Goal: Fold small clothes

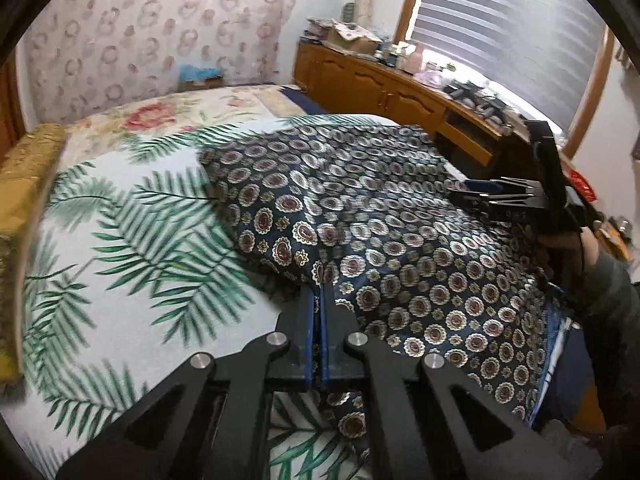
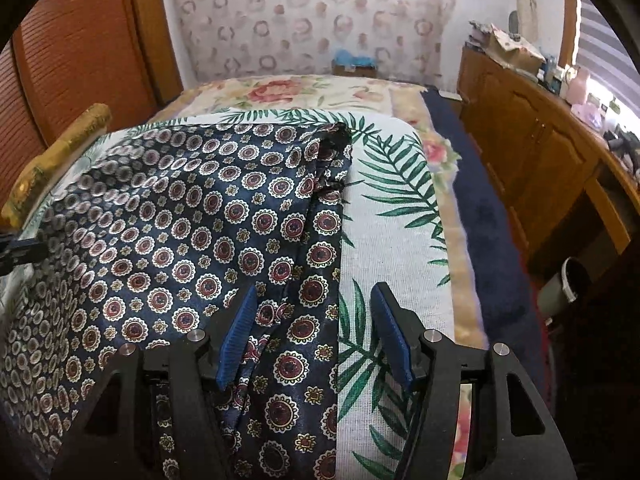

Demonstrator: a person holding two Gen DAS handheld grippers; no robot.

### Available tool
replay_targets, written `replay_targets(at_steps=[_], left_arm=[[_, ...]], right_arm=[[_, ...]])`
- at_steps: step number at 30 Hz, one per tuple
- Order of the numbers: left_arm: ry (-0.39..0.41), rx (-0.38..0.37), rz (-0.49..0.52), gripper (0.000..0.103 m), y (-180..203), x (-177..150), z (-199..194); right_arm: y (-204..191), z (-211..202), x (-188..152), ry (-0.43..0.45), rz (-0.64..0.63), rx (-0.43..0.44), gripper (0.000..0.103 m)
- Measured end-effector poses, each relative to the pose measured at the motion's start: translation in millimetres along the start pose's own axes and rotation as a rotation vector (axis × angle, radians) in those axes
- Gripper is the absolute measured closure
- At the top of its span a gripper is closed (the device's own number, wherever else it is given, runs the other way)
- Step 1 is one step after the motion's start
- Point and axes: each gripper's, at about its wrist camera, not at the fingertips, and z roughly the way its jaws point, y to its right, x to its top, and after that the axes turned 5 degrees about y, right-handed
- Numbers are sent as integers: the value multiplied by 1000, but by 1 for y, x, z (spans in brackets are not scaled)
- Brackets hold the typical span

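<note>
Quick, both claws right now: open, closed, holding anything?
Left claw: closed, pinching the edge of the patterned garment.
Right claw: open, astride the garment's edge over the leaf-print cloth, gripping nothing.

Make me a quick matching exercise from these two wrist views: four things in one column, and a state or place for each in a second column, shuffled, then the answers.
Things
1. left gripper
2. right gripper
3. medallion-print garment
4. palm-leaf sheet

States or places
A. jaws open, straddling the cloth's edge
B. spread out beneath the garment
C. lying on the bed, dark blue
D. jaws shut on the cloth's edge

Pairs: 1-D, 2-A, 3-C, 4-B
</note>
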Motion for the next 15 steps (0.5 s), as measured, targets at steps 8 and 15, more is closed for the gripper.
replay_targets(at_steps=[8, 15], left_arm=[[4, 22, 15, 83, -3, -5, -11], [-7, 17, 26, 78, 3, -25, -25]], right_arm=[[2, -1, -1, 2, 3, 3, 42], [-5, -37, -16, 60, -18, -32, 41]])
